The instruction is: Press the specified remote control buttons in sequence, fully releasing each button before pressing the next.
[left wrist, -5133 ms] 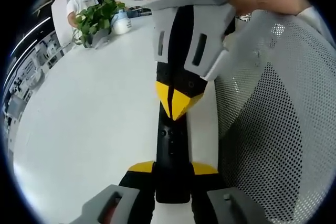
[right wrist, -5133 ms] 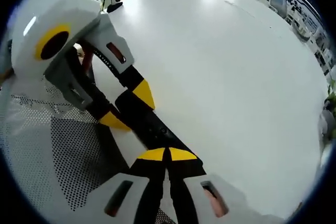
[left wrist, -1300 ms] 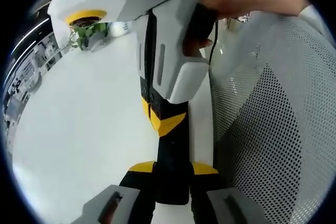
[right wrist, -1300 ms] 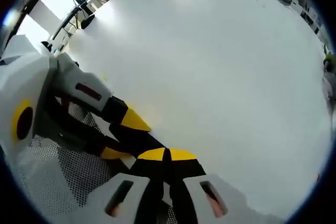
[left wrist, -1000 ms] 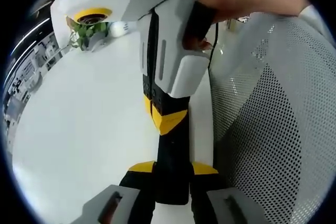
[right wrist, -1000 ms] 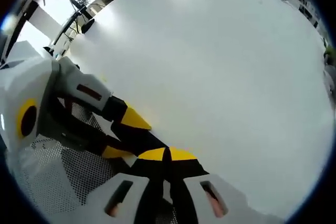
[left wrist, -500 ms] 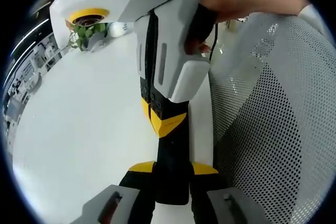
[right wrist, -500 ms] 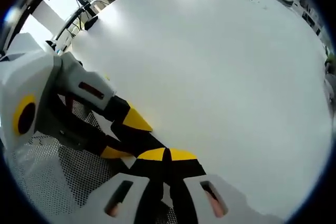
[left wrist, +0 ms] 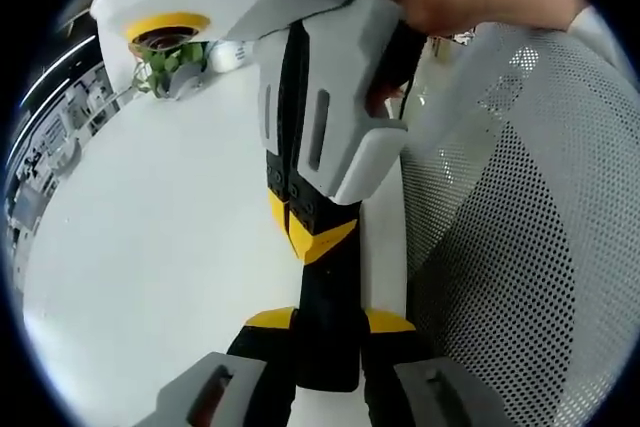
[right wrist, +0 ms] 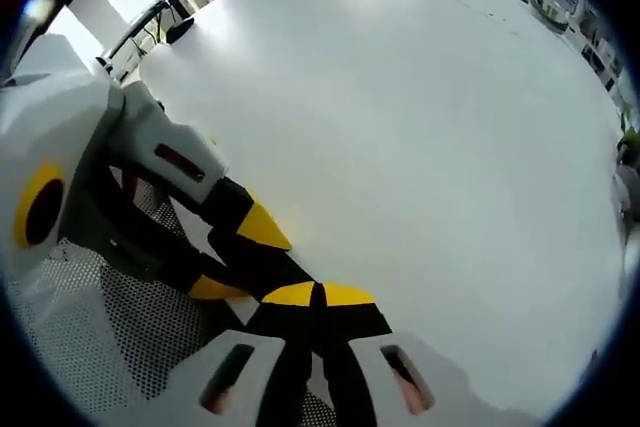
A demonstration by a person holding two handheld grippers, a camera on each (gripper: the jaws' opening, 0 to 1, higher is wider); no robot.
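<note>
I am pinching the black remote control [left wrist: 328, 322] in my left gripper [left wrist: 329, 319] at the white surface's [left wrist: 150, 247] edge, beside a mesh chair back [left wrist: 520, 267]. My right gripper [right wrist: 318, 295], jaws pressed together, is touching its tips onto the remote.

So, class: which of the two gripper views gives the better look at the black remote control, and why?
The left gripper view: the remote control runs lengthwise up the picture, clamped between the left gripper jaws, with the shut right gripper tips down on it. In the right gripper view, the remote control is only a short dark strip.
</note>
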